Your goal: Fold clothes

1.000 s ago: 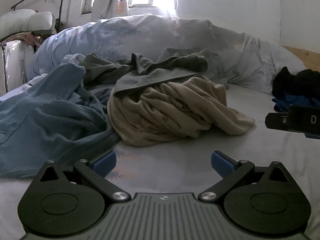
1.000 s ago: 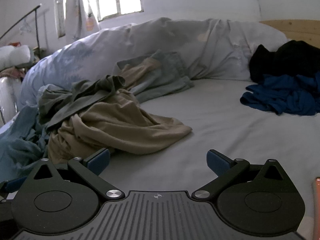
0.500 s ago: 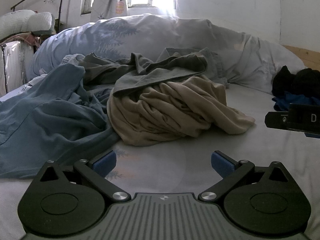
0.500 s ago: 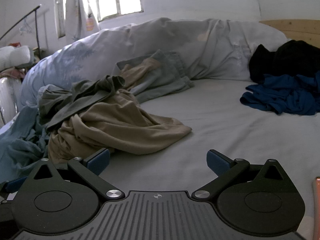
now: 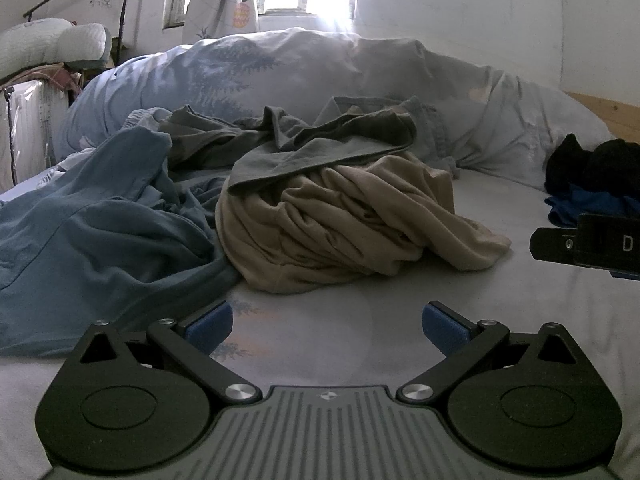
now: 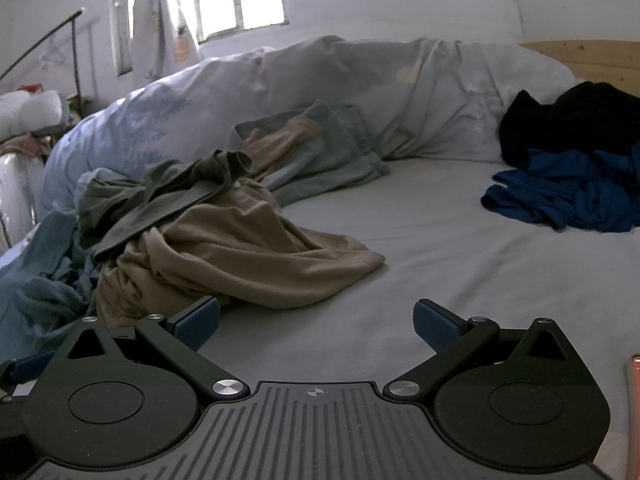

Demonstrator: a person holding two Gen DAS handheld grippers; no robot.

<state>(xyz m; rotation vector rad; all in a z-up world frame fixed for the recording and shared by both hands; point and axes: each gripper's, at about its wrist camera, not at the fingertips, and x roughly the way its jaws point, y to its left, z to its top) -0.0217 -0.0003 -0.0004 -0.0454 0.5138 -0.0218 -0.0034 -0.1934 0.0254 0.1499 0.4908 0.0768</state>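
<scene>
A crumpled beige garment (image 5: pixel 352 224) lies on the bed with a grey-green garment (image 5: pixel 320 148) draped over it; both also show in the right wrist view, beige (image 6: pixel 248 256) and grey-green (image 6: pixel 168 196). A light blue garment (image 5: pixel 92 232) lies to the left. My left gripper (image 5: pixel 327 322) is open and empty, low over the sheet just in front of the beige garment. My right gripper (image 6: pixel 316 320) is open and empty, its left finger close to the beige garment's edge. The right gripper's side shows at the right edge of the left wrist view (image 5: pixel 592 246).
A rolled duvet (image 5: pixel 320 76) runs along the back of the bed. Dark blue (image 6: pixel 568 192) and black (image 6: pixel 568 120) clothes lie at the right by the wooden headboard (image 6: pixel 592 56). A faded blue-grey garment (image 6: pixel 332 160) lies against the duvet. Bare sheet (image 6: pixel 440 248) spreads between the piles.
</scene>
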